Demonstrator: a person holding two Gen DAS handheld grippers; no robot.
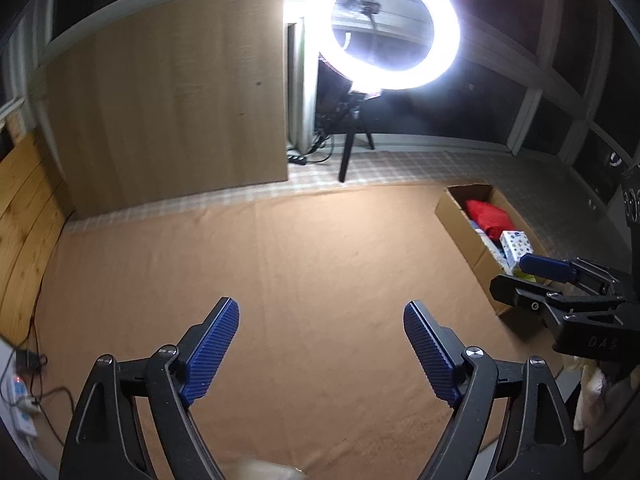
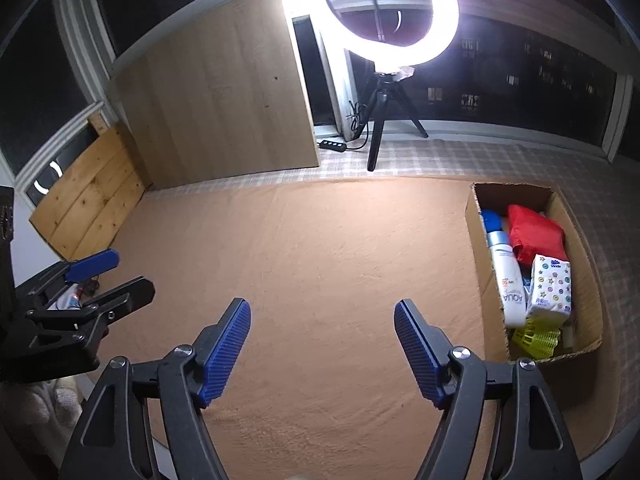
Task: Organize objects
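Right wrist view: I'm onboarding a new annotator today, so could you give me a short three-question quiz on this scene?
1. True or false: the right claw has an item between its pads.
2. Where does the red bag lie?
A. on the brown mat
B. in the cardboard box
C. under the ring light
3. Fill in: the white spray can in the box has a ____ cap.

Key:
1. False; both it and the left claw stand open with nothing between the pads.
2. B
3. blue
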